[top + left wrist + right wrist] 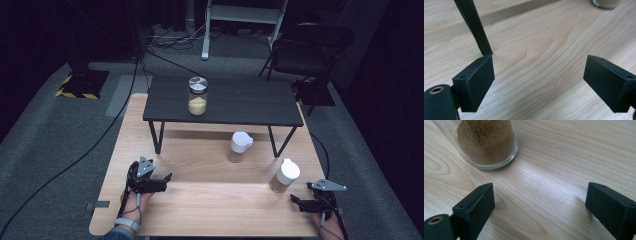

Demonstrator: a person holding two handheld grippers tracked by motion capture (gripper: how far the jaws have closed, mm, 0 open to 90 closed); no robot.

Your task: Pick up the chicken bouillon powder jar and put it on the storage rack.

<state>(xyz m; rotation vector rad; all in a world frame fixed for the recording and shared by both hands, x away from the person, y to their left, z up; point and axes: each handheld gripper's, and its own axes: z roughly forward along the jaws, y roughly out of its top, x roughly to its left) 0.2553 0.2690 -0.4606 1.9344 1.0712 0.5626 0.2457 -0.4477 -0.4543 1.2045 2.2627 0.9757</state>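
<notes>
R gripper (pixel 301 202) jaws apart, empty; L gripper (pixel 162 181) same | white-capped jar (pixel 284 175) of brown powder upright on table (pixel 210 200), just beside R gripper | glass: prob. stiff, slick, breakable, bottom-heavy; grab mid-body under cap
</notes>
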